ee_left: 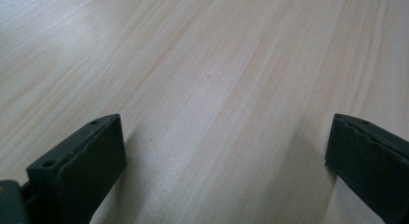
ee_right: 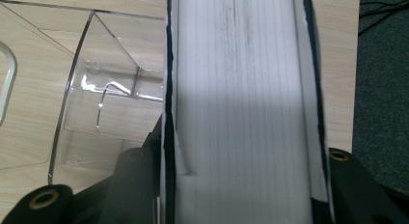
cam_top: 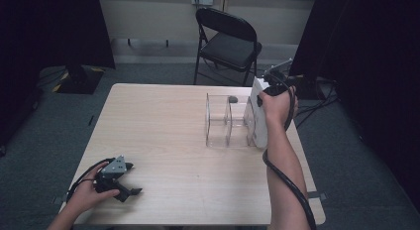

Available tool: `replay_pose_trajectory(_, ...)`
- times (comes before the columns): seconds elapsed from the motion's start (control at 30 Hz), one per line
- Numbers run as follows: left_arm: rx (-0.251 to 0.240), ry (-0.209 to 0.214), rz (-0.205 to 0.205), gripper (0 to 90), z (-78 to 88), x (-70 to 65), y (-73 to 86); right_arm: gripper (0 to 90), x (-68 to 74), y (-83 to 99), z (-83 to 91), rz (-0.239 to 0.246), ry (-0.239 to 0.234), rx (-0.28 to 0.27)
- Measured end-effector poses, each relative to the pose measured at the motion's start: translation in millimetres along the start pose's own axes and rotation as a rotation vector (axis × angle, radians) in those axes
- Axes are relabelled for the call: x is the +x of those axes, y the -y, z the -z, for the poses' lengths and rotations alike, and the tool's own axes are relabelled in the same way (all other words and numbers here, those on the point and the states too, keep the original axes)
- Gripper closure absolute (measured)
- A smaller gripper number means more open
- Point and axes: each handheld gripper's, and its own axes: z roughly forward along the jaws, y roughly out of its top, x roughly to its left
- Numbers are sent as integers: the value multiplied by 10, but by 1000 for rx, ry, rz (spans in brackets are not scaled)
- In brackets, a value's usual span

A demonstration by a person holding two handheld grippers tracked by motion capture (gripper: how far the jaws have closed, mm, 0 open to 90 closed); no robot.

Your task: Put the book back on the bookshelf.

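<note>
A thick white book point(cam_top: 258, 118) with dark cover edges stands upright at the right end of a clear plastic rack point(cam_top: 220, 122). My right gripper point(cam_top: 265, 97) comes down on it from above, shut on it. In the right gripper view the book's page edge point(ee_right: 241, 89) fills the gap between the jaws of the right gripper point(ee_right: 241, 185), and the rack point(ee_right: 82, 113) lies just left of it. I cannot tell whether the book is inside the rack's last slot or against it. My left gripper point(cam_top: 132, 179) rests at the table's near left corner, open, with bare wood between the jaws of the left gripper point(ee_left: 224, 151).
The light wooden table point(cam_top: 163, 126) ends just right of the book. A small dark object point(cam_top: 232, 98) lies at the rack's far side. A black folding chair point(cam_top: 228, 39) stands beyond the table. Cables trail on the grey floor at right.
</note>
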Motion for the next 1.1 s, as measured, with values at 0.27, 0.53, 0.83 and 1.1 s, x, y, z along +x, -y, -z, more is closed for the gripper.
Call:
replay_pose_trajectory(0.27,1,3,-3,0,2,3,1,523,-12,-4,-27,2,-3,-9)
replay_pose_trajectory(0.53,1,3,-2,0,2,3,1,521,-23,35,-66,-4,-4,-15)
replay_pose_trajectory(0.83,1,3,-3,0,2,3,1,515,-57,73,-76,3,-18,-19)
replay_pose_trajectory(1.1,1,3,-3,0,2,3,1,493,-62,82,-77,34,-9,-5)
